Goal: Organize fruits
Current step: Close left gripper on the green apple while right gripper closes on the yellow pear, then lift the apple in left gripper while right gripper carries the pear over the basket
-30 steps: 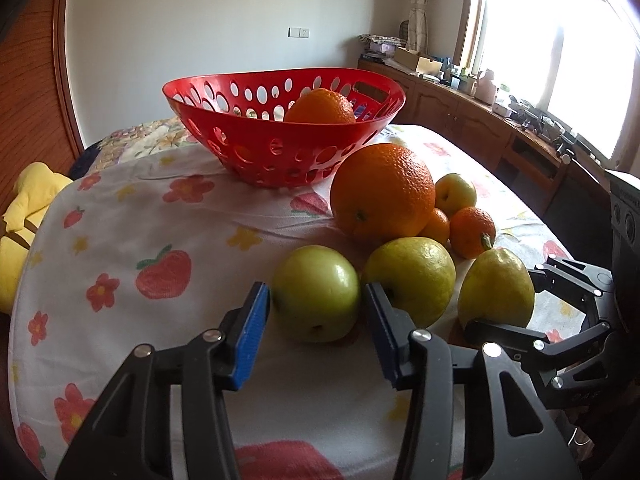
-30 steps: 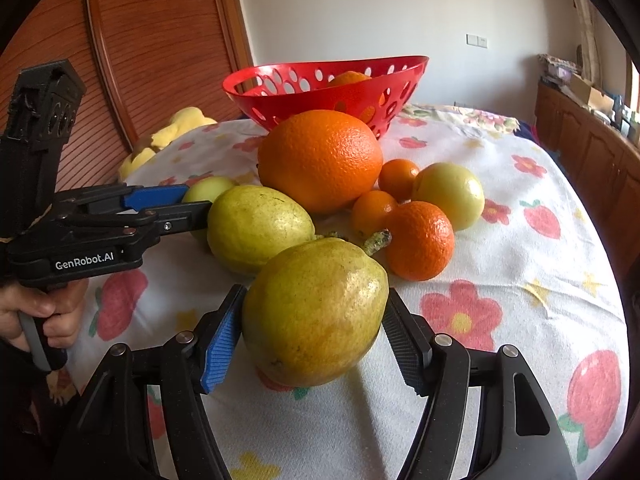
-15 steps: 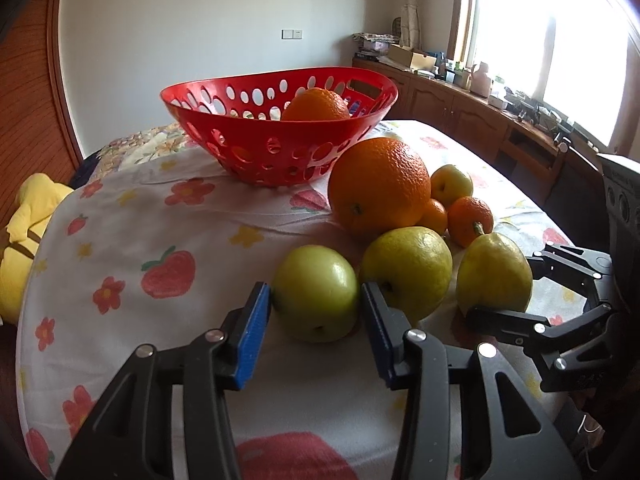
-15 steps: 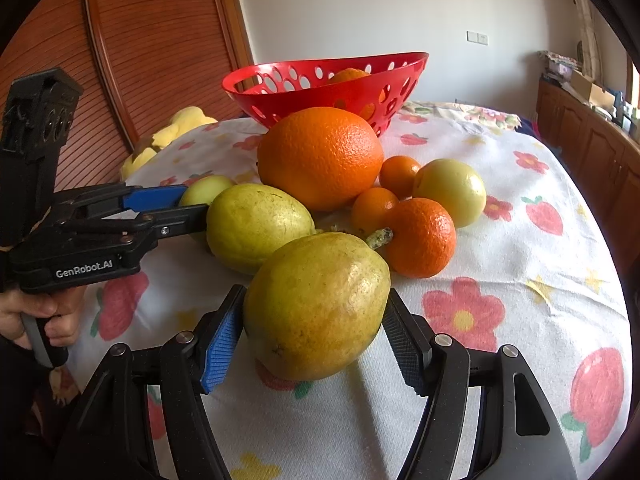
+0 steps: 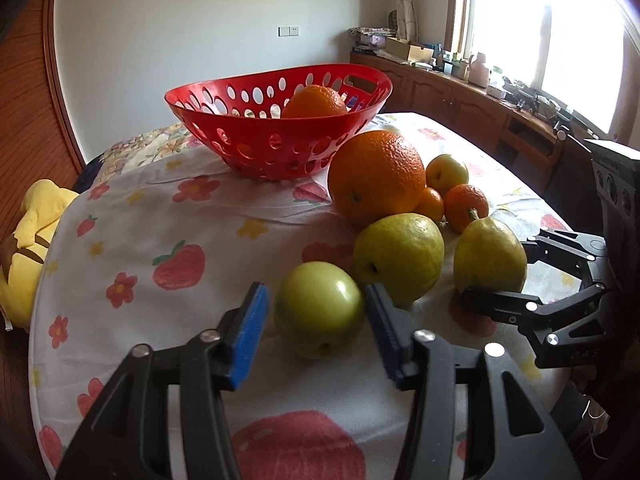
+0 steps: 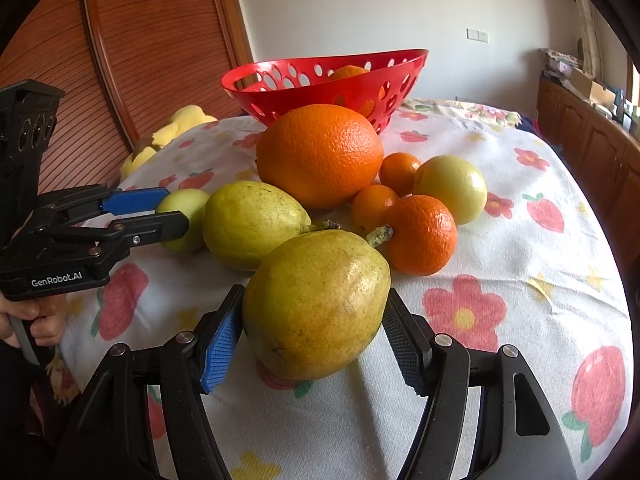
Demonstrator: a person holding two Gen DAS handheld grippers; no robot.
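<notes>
Looking through the left wrist view, I see my left gripper [image 5: 316, 316] with jaws that have just been opening, the green apple [image 5: 318, 310] sitting loose between them on the tablecloth [image 5: 160, 220], well short of the red basket [image 5: 276, 120]. In the right wrist view, my right gripper [image 6: 310, 336] clamps the yellow-green pear [image 6: 316, 304] on both sides.

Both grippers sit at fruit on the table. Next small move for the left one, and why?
Probably close the left gripper on the green apple. Its jaws have just been opening and now straddle the apple, a gap showing at the left pad. The red basket holds only one orange.
</notes>
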